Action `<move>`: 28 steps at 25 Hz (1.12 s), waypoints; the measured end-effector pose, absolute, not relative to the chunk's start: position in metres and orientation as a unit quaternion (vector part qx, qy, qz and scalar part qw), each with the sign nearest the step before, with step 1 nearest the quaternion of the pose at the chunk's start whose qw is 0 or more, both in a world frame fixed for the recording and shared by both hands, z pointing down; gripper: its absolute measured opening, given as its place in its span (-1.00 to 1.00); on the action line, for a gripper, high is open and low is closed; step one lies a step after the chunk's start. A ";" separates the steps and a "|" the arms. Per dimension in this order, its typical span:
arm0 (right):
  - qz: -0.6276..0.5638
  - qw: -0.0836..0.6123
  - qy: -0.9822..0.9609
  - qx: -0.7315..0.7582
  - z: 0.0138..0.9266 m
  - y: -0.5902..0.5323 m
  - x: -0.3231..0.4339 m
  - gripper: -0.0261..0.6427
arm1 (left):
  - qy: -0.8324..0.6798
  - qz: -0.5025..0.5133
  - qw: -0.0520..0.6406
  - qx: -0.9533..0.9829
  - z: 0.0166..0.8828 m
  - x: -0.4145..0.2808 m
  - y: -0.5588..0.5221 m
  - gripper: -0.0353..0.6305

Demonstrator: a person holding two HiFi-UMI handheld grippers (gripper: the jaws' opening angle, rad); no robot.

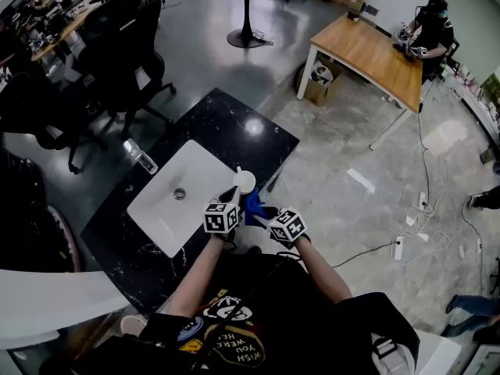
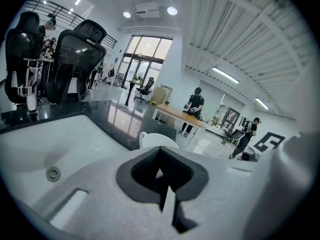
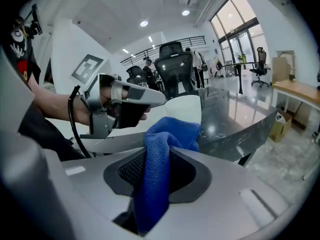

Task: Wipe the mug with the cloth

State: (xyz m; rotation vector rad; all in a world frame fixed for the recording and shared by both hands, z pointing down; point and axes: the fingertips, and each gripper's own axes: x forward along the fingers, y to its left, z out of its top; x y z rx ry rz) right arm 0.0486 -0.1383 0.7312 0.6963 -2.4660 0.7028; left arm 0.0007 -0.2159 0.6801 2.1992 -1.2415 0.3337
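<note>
Right gripper [image 3: 159,160], clenched on blue cloth [image 3: 169,136]; left gripper [image 2: 163,178], clamped on white mug [image 2: 158,140], cloth's 11 o'clock; sink [image 1: 160,209], mug's 9 o'clock.

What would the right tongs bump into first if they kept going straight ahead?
Most likely the white mug, just beyond the blue woven cloth pinched in the right tongs; depth is unclear.

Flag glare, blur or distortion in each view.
Head view: ceiling-light glare on the black countertop, fisheye bending at edges. Left gripper view: windows blown out, dark round vignette. Right gripper view: blue cloth sharp, reflections on the countertop.
</note>
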 end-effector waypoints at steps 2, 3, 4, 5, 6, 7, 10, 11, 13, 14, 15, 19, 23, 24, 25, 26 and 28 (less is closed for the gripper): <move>0.270 0.200 -0.897 0.287 0.720 -0.152 0.065 -0.59 | -0.467 0.120 0.293 0.826 0.678 0.000 -0.216 -0.88; 0.277 0.173 -0.891 0.314 0.710 -0.167 0.079 -0.59 | -0.469 0.117 0.293 0.825 0.677 -0.001 -0.217 -0.88; 0.282 0.149 -0.883 0.345 0.700 -0.186 0.095 -0.59 | -0.471 0.115 0.295 0.823 0.677 -0.003 -0.217 -0.88; 0.282 0.132 -0.873 0.375 0.691 -0.206 0.111 -0.59 | -0.474 0.114 0.296 0.822 0.677 -0.005 -0.217 -0.88; 0.279 0.122 -0.864 0.402 0.683 -0.224 0.125 -0.59 | -0.476 0.112 0.298 0.820 0.678 -0.006 -0.217 -0.88; 0.274 0.117 -0.856 0.422 0.676 -0.240 0.135 -0.59 | -0.477 0.111 0.299 0.819 0.678 -0.008 -0.218 -0.88; 0.262 0.141 -0.859 0.417 0.672 -0.255 0.127 -0.59 | -0.478 0.108 0.301 0.818 0.678 -0.008 -0.218 -0.88; 0.261 0.167 -0.867 0.390 0.679 -0.245 0.114 -0.59 | -0.478 0.107 0.302 0.818 0.678 -0.008 -0.217 -0.88; 0.261 0.229 -0.884 0.313 0.701 -0.207 0.084 -0.59 | -0.477 0.107 0.303 0.818 0.679 -0.007 -0.215 -0.88; 0.262 0.255 -0.890 0.273 0.712 -0.184 0.071 -0.59 | -0.476 0.107 0.303 0.818 0.679 -0.007 -0.215 -0.88; 0.262 0.275 -0.894 0.238 0.722 -0.163 0.061 -0.59 | -0.476 0.107 0.303 0.818 0.679 -0.008 -0.215 -0.88; 0.268 0.278 -0.893 0.230 0.731 -0.141 0.062 -0.59 | -0.480 0.103 0.307 0.815 0.679 -0.014 -0.215 -0.88; 0.243 0.242 -0.864 0.369 0.699 -0.212 0.102 -0.59 | -0.484 0.099 0.310 0.812 0.678 -0.018 -0.216 -0.88; 0.225 0.244 -0.854 0.401 0.690 -0.232 0.110 -0.59 | -0.483 0.100 0.310 0.813 0.678 -0.017 -0.216 -0.88; 0.203 0.245 -0.847 0.427 0.680 -0.250 0.115 -0.59 | -0.482 0.100 0.308 0.814 0.677 -0.015 -0.216 -0.88; 0.178 0.243 -0.844 0.445 0.670 -0.268 0.116 -0.59 | -0.480 0.101 0.306 0.816 0.676 -0.014 -0.216 -0.88; 0.139 0.229 -0.850 0.454 0.652 -0.295 0.106 -0.58 | -0.477 0.101 0.302 0.819 0.673 -0.011 -0.216 -0.88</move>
